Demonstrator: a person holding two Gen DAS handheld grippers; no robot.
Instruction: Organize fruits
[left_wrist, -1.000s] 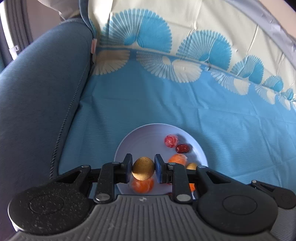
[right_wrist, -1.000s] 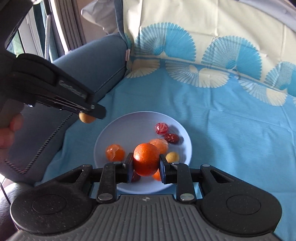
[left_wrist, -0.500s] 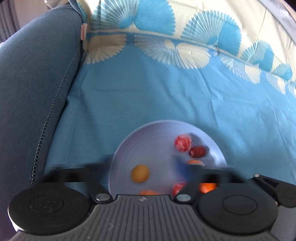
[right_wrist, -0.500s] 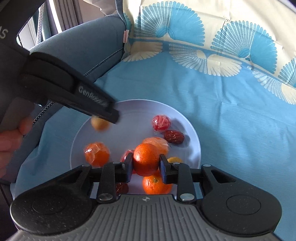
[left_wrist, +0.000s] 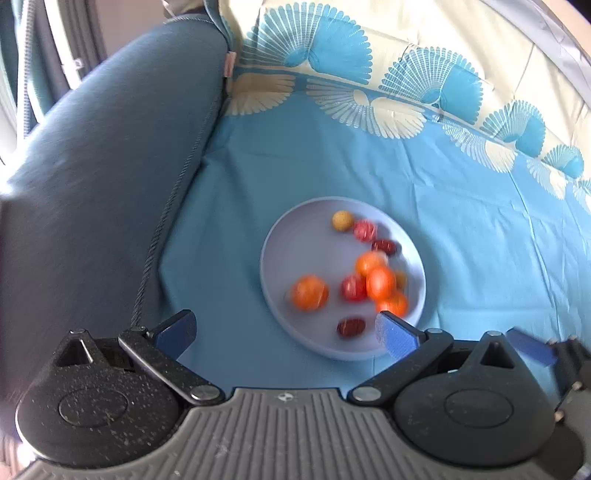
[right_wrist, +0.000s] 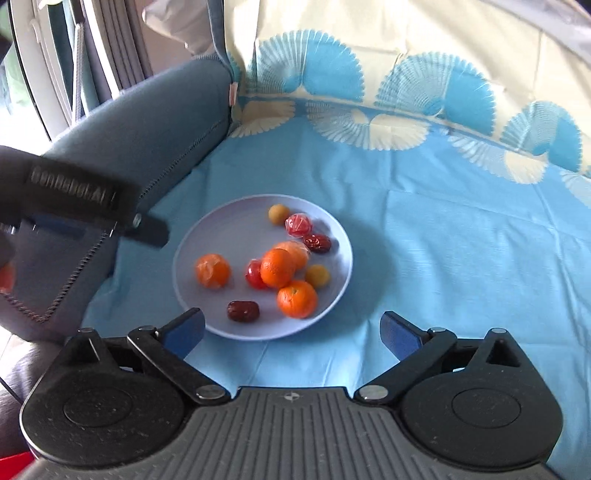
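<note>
Both the left gripper (left_wrist: 284, 330) and the right gripper (right_wrist: 291, 328), jaws opening, are spread wide and empty. The fruits lie on the plate (right_wrist: 207, 236); the round, light tangerine (right_wrist: 297, 298) likely rolls, so gripping across its middle suits.

One plate (right_wrist: 343, 273), nine fruits (right_wrist: 277, 267), two claws (right_wrist: 291, 332).

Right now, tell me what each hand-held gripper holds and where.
Nothing. Left hand-held gripper is open; the right hand-held gripper is opening, empty. All fruit lies on the pale round plate.
</note>
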